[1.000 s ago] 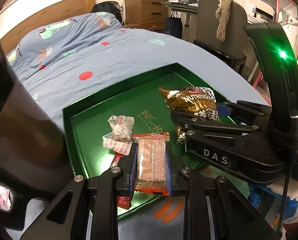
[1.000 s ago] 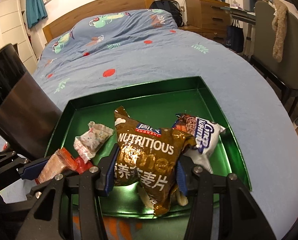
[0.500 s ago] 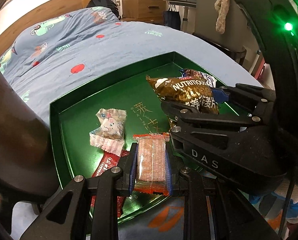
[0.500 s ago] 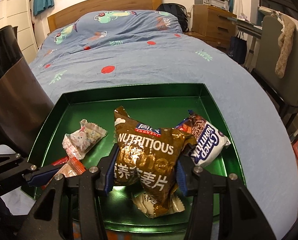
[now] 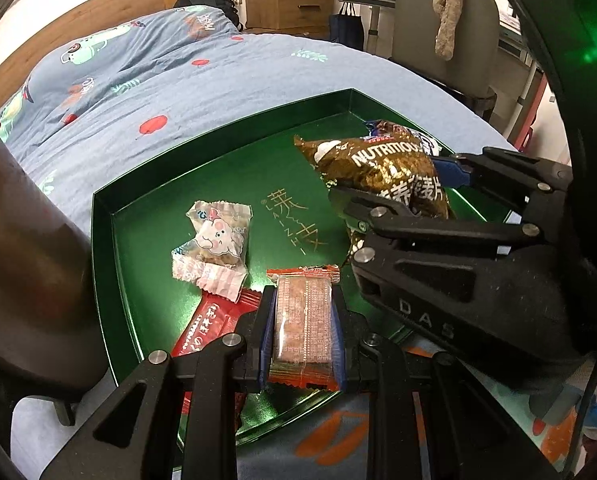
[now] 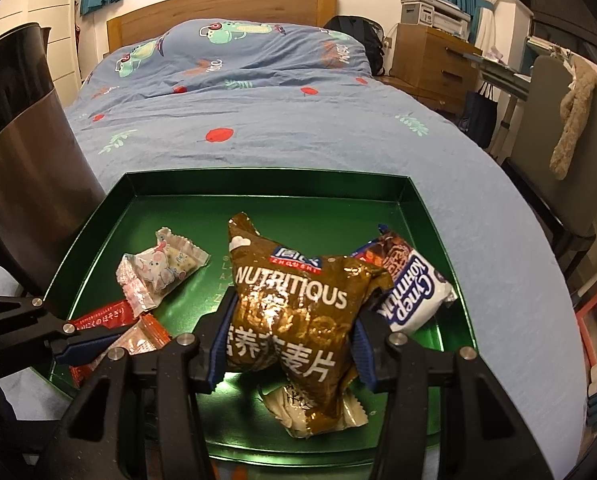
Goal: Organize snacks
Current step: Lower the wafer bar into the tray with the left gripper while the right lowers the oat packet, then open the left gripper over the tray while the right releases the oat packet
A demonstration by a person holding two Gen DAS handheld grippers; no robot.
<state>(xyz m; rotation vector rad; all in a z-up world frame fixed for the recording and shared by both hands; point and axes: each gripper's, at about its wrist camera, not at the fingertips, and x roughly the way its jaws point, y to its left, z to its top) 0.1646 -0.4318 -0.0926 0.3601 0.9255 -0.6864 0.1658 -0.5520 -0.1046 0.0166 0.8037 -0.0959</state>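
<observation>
The left tool (image 5: 301, 332) is clenched on the wafer packet (image 5: 303, 322), the right tool (image 6: 290, 342) on the brown bag (image 6: 298, 320); both packs run lengthwise ahead of their tools. The green tray (image 6: 266, 184) lies directly beneath both.

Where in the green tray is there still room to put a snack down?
The green tray is bare along its far wall, beyond the pink piglet candy and the brown oat bag held in the right tool. The near left corner is crowded: the red packet lies there, with the left tool holding a wafer pack.

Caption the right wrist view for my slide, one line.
Right tool grips a brown NUTRITIOUS bag above a green tray of snacks on a blue bed.
</observation>
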